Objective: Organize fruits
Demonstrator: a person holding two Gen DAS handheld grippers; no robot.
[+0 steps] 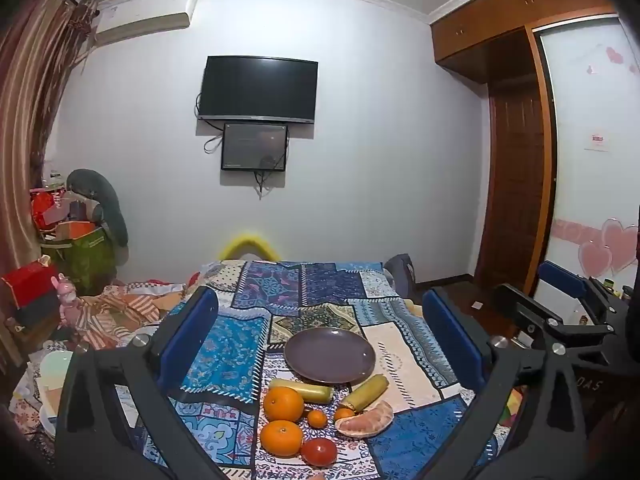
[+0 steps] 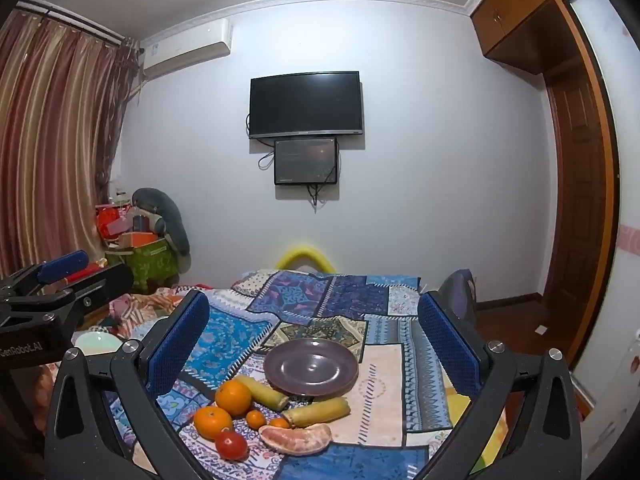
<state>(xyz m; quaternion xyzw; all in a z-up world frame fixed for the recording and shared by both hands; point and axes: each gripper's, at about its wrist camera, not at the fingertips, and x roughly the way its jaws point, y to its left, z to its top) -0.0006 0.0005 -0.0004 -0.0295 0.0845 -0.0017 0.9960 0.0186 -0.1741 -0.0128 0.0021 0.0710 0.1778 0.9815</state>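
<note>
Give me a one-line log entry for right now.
left gripper: open | right gripper: open | plate: empty | fruit: on cloth beside plate

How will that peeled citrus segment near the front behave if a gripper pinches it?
The peeled citrus segment looks soft, with its membrane exposed and no rind, so a firm pinch would probably squash or tear it. It lies flat on the patchwork cloth, curved, so it is unlikely to roll, unlike the round oranges beside it. Its surface may be slightly slick.

"GenRobot.AI" printed on the left claw
</note>
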